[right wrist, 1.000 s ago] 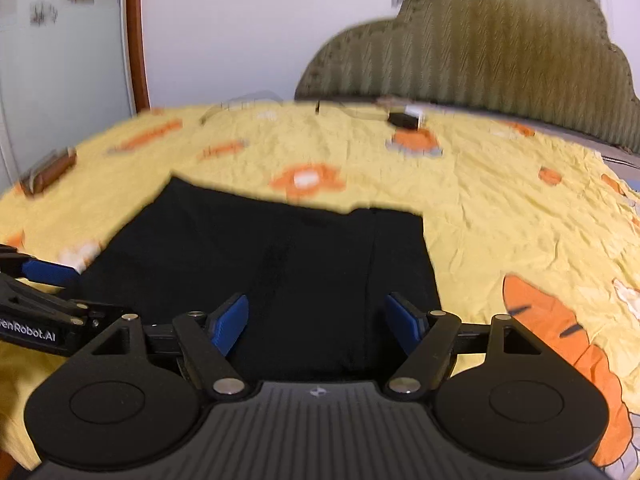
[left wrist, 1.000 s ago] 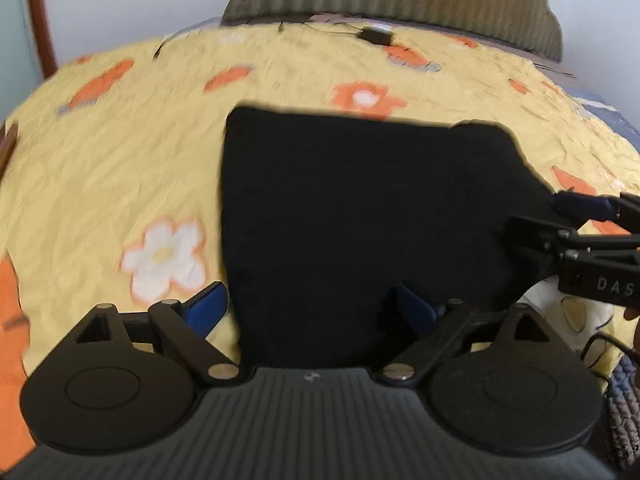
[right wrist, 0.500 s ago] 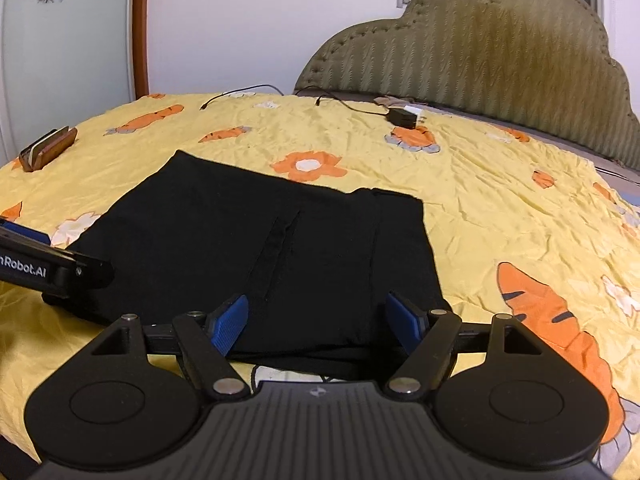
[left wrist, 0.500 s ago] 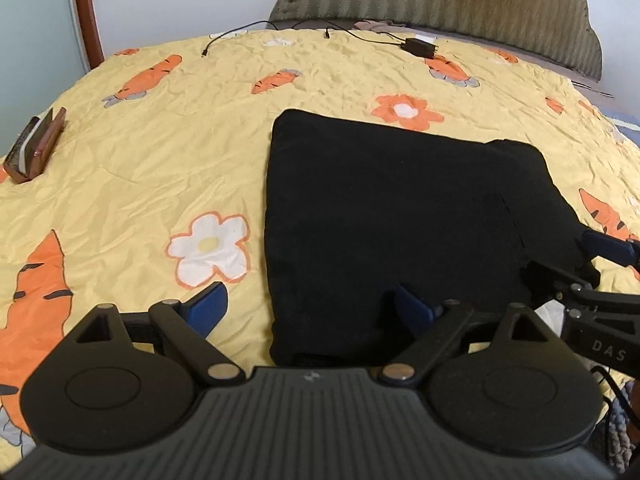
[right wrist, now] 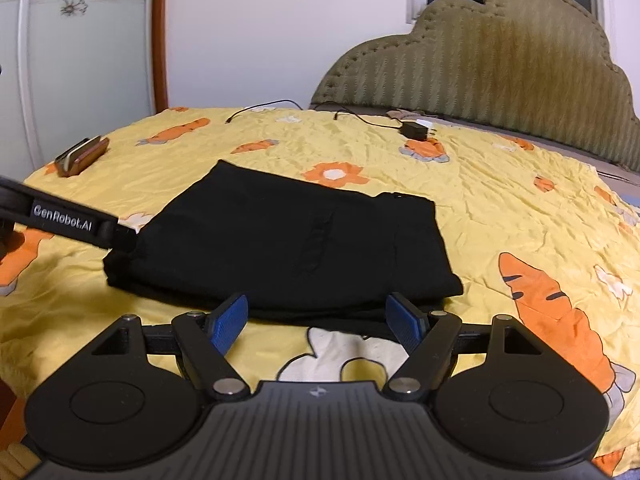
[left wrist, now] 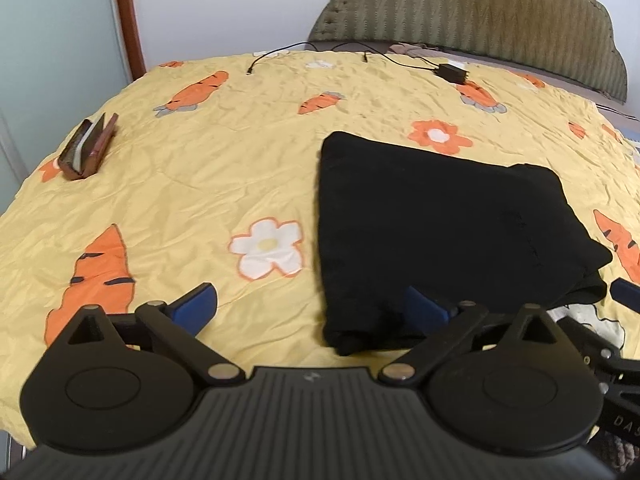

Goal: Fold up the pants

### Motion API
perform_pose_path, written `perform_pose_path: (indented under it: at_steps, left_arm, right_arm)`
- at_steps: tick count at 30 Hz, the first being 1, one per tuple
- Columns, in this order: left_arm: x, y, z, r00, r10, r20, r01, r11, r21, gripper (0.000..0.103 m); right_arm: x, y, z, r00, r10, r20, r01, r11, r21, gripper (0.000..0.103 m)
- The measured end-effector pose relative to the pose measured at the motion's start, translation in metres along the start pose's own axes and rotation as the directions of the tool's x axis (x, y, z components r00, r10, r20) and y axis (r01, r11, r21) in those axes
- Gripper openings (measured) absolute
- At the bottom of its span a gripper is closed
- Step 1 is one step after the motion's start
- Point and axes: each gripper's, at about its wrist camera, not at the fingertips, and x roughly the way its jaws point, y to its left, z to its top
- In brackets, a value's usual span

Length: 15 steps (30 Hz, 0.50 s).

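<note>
Both grippers pulled back off black pants; left gripper wide, right gripper wide, bare yellow sheet left of folded edge

In the left wrist view, the right gripper is cut off by the right edge, so the standing of its jaws cannot be told. The near edge of the folded black fabric pants is partly hidden behind one blue finger pad. In the right wrist view, the left gripper is cut off at the left edge, and its fingertips are lost against the black fabric.
</note>
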Motion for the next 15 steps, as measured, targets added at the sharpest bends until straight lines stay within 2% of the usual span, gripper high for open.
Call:
perform_pose_path:
  at_steps: [6,15]
  left_arm:
    - [-0.002,0.012,-0.001,1.0,0.008,-0.007,-0.008,1.0,-0.03,0.102]
    - [0.002,0.033,-0.004,0.998,0.057,-0.014,-0.058,0.995,-0.083,0.103]
  right_arm:
    - [-0.004,0.009,0.002,1.0,0.007,0.007,-0.007,1.0,-0.019,0.076]
    - [-0.007,0.023,0.003,1.0,0.026,0.008,-0.025,0.998,-0.055,0.078]
